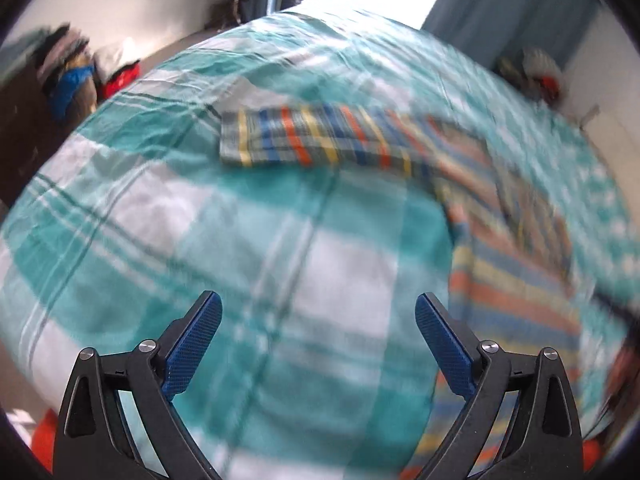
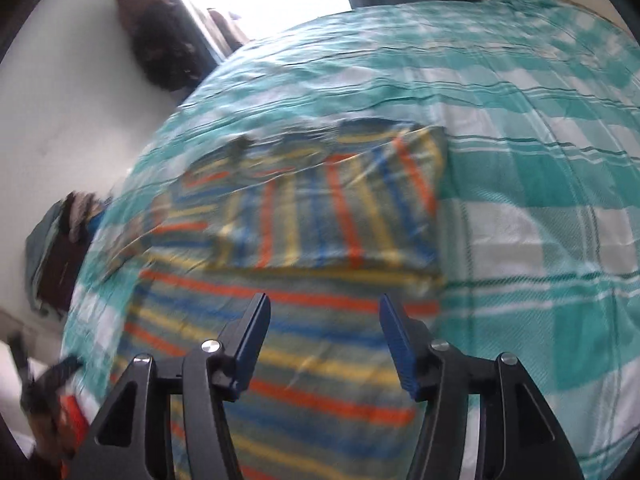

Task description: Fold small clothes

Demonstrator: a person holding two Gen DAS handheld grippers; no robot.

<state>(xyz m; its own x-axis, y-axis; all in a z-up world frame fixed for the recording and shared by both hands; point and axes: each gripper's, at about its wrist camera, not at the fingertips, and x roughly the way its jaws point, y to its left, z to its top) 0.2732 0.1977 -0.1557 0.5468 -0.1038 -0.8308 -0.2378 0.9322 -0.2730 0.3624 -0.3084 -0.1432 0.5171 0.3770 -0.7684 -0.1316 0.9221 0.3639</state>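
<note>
In the right wrist view, the right hand-held gripper (image 2: 324, 312) is seen at the bottom centre of the frame with its jaws parted and nothing between the blue pads (image 2: 256, 336); it is released, and it is held above the striped garment (image 2: 304, 320) rather than on it. The garment fills the lower left and middle of that frame. A part of it is laid back over the rest, its stripes running up the frame while those of the layer beneath run across, so a first fold is judged to be made already. The empty jaws above the lower layer are judged to be placed for taking a fresh edge there.

In the left wrist view, the left hand-held gripper (image 1: 318, 320) is likewise released, its jaws spread wide over bare bed cover at the bottom centre, with no cloth touched. The striped garment (image 1: 320, 140) lies beyond it, from the middle of the frame down the right side, so this hand is judged to be kept clear of the cloth, to one side.

The garment is spread on the bed (image 2: 540, 168), whose teal and white checked cover gives a broad, flat, soft base for folding. Both pictures are blurred, so finer creases cannot be told. Piled things (image 1: 72, 68) are seen at the upper left, off the bed.
</note>
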